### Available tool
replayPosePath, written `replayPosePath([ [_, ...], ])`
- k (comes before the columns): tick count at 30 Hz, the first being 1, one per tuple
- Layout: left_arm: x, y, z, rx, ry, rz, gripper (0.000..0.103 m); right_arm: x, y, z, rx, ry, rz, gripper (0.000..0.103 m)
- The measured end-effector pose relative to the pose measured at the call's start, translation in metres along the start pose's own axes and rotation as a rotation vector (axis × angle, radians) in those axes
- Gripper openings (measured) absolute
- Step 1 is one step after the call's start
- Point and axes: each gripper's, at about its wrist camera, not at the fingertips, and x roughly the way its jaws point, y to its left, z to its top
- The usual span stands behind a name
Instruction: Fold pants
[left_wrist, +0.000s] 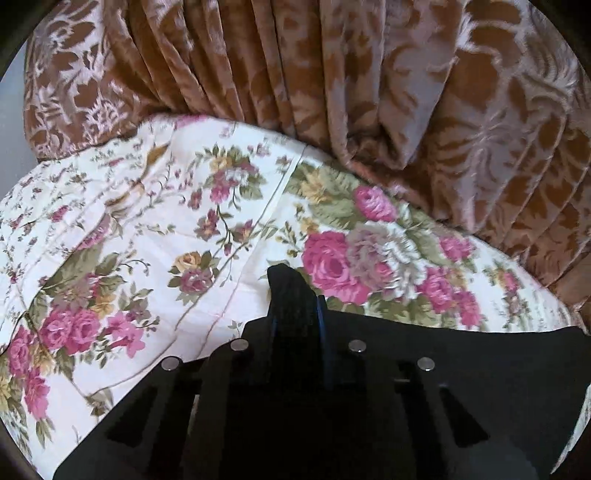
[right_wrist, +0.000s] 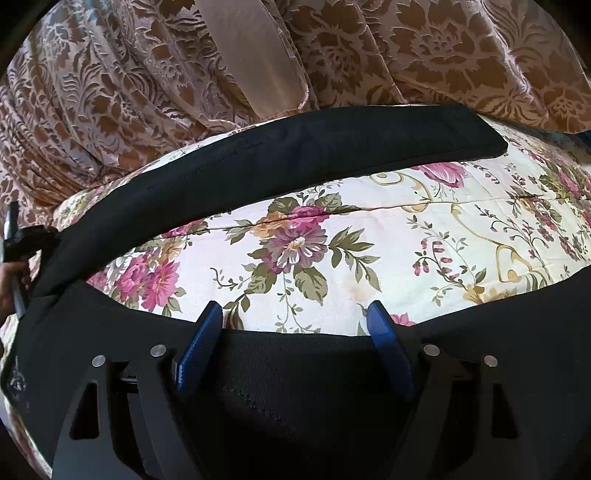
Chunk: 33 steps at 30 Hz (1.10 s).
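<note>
A bed spread with a cream floral sheet (right_wrist: 388, 258) of pink roses and green leaves runs up against heavy pleated curtains (left_wrist: 369, 74) in a brown and pale damask leaf pattern, with a plain beige strip (right_wrist: 255, 55) among their folds, all softly daylit.

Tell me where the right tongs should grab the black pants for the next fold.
Take the near hem of the black pants, the edge lying flat between the open right tongs. Come in low from the near side, one finger under it: the edge there is straight and free on the floral bedspread. The left tongs look shut on black cloth.
</note>
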Motion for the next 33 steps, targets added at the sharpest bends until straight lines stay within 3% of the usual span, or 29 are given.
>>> replayPosePath([
  [5, -0.039, 0.003, -0.009, -0.038, -0.062, -0.069, 0.016, 0.000, 0.000, 0.000, 0.000, 0.000, 0.000, 0.079],
  [12, -0.111, 0.004, -0.029, -0.084, -0.154, -0.239, 0.016, 0.000, 0.000, 0.000, 0.001, -0.001, 0.000, 0.079],
  [20, -0.184, 0.033, -0.089, -0.205, -0.226, -0.398, 0.015, 0.001, 0.000, -0.001, 0.001, -0.002, 0.000, 0.079],
  [25, -0.193, 0.051, -0.143, -0.259, -0.209, -0.422, 0.015, 0.001, 0.000, 0.000, -0.001, -0.001, -0.003, 0.079],
  [29, -0.175, 0.063, -0.182, -0.314, -0.159, -0.399, 0.015, 0.004, 0.002, 0.000, -0.006, 0.008, -0.014, 0.080],
  [33, -0.156, 0.066, -0.204, -0.330, -0.150, -0.388, 0.015, 0.009, 0.011, 0.011, -0.041, 0.081, -0.050, 0.081],
])
